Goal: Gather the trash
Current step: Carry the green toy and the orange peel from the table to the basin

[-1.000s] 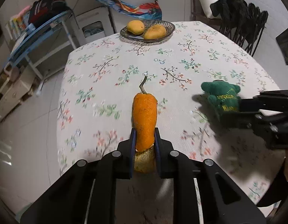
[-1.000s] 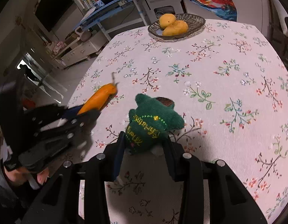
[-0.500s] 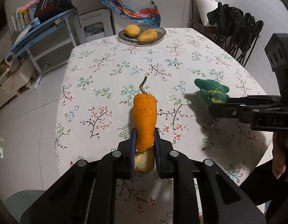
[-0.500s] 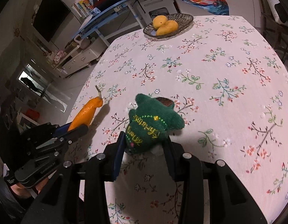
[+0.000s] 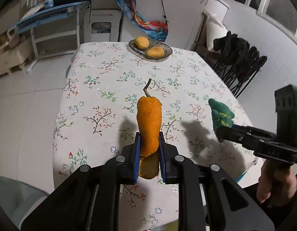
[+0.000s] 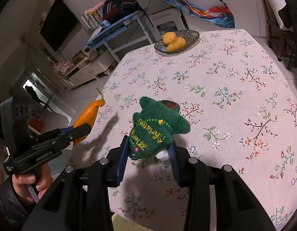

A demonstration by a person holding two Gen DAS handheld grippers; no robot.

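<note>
Above the floral-clothed counter (image 5: 94, 88), the left gripper (image 5: 148, 150) has its fingers clenched on an orange peel with a stem (image 5: 149, 123). The right gripper (image 6: 148, 154) grasps a green embroidered plush toy (image 6: 156, 130), both held clear of the cloth.

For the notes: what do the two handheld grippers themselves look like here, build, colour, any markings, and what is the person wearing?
Both are matte black, angular pistol-grip units. The left gripper and right gripper have fingers lined with blue pads and round silver bolt heads along the linkages. The left one carries white "GenRobot.AI" lettering and a small white label on its side. A boxy black block sits atop each. No cables show. Dark sleeves cover the wrists.
</note>
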